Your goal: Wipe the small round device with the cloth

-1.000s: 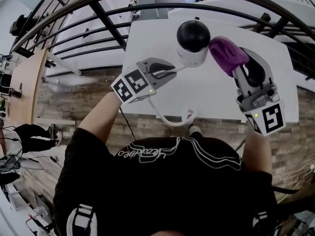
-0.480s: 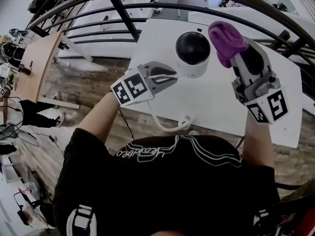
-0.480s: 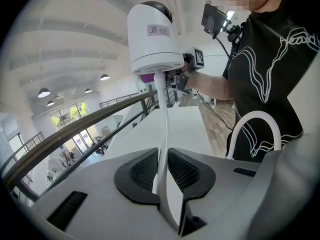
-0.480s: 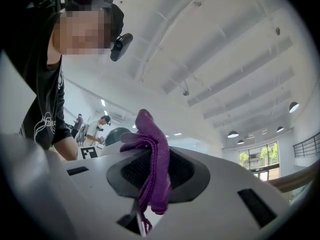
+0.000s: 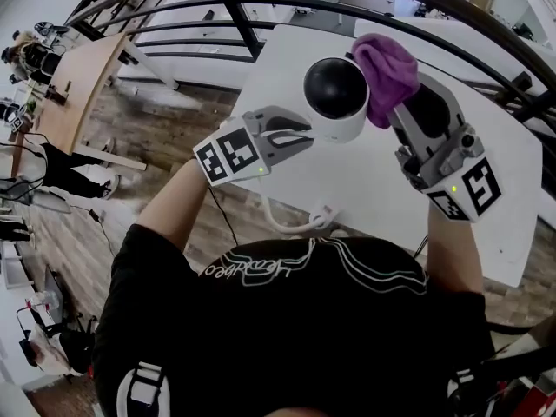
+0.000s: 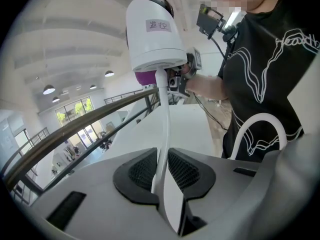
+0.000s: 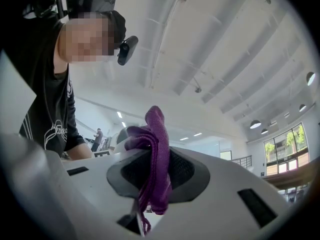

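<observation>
Nearest me, the slack of the white cable (image 5: pixel 291 221) loops over the near edge of the white table (image 5: pixel 382 189); where its far end goes I cannot make out, since my own chest cuts it off. My left gripper (image 5: pixel 294 135) is closed on that cable just below the base of the small round camera (image 5: pixel 335 94), the thin cord pinched between the two pads; I judge I grip there to have a handle while the whole shell is left free for wiping. The camera hangs over the table's far left part, tilted, black lens ball towards my head; it looks lifted off the top, though no view shows a gap beneath it for certain. My right gripper (image 5: pixel 400 102) is shut on a bunched purple cloth (image 5: pixel 387 69), with a wad pushed out past the jaw tips so that fabric, not plastic, meets the camera. The wad lies against the camera's side beside the lens ball; how firmly it presses is hard to say, for the left gripper view shows only a purple sliver behind the base, and in the right gripper view the cloth itself blocks nearly all of the camera. The label on the base is too small for me to read; beyond the table's far edge a dark railing (image 5: pixel 261 7) crosses.
</observation>
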